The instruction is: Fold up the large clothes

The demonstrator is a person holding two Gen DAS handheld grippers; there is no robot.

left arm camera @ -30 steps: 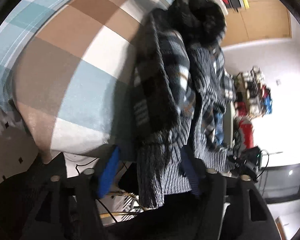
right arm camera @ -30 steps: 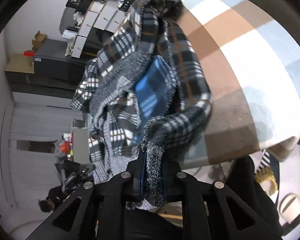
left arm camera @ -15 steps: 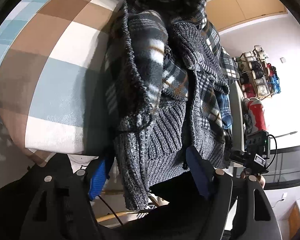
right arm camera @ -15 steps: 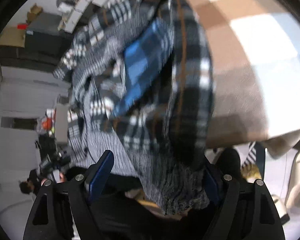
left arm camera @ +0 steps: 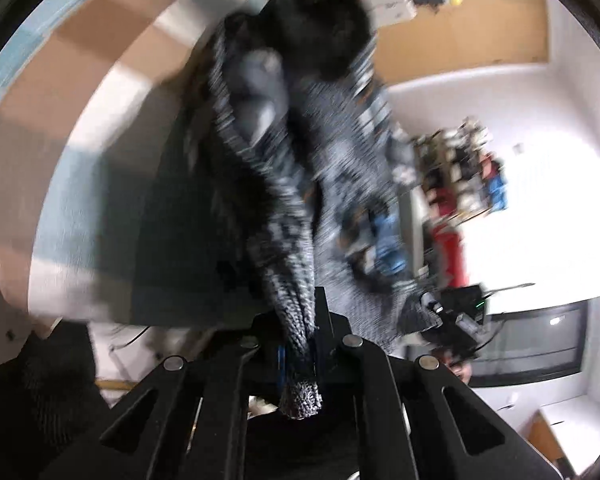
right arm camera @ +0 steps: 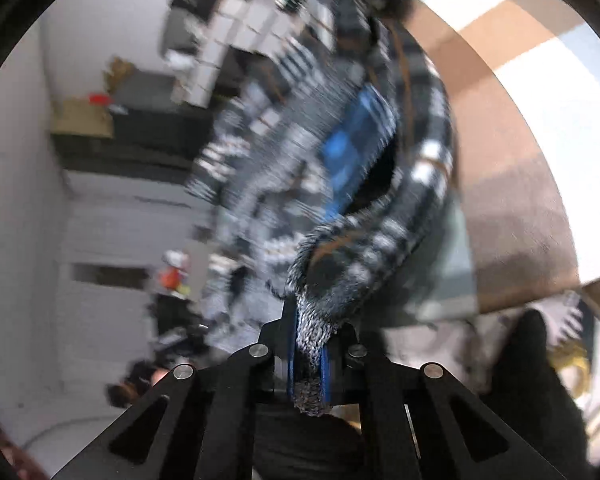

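Observation:
A large plaid fleece garment (left arm camera: 284, 184) with a grey ribbed-knit hem hangs over the edge of a bed covered in a checked blanket (left arm camera: 92, 100). My left gripper (left arm camera: 300, 320) is shut on a bunched strip of that knit hem, which pokes out behind the pads. In the right wrist view the same garment (right arm camera: 340, 184) shows a blue plaid lining. The jaws of my right gripper (right arm camera: 311, 324) are closing, and their pads press on another bunch of the knit hem. Both views are blurred by motion.
The checked blanket (right arm camera: 520, 120) fills the right of the right wrist view. A cluttered shelf (left arm camera: 460, 184), a wooden cabinet (left arm camera: 460, 28) and a dark screen (left arm camera: 540, 344) stand beyond the bed. White drawers (right arm camera: 236, 40) and a dark cabinet (right arm camera: 140, 120) line the other wall.
Half a second ago both grippers stood wide with the hem loose between their fingers. Now both have closed on the knit hem. The left one has risen a little.

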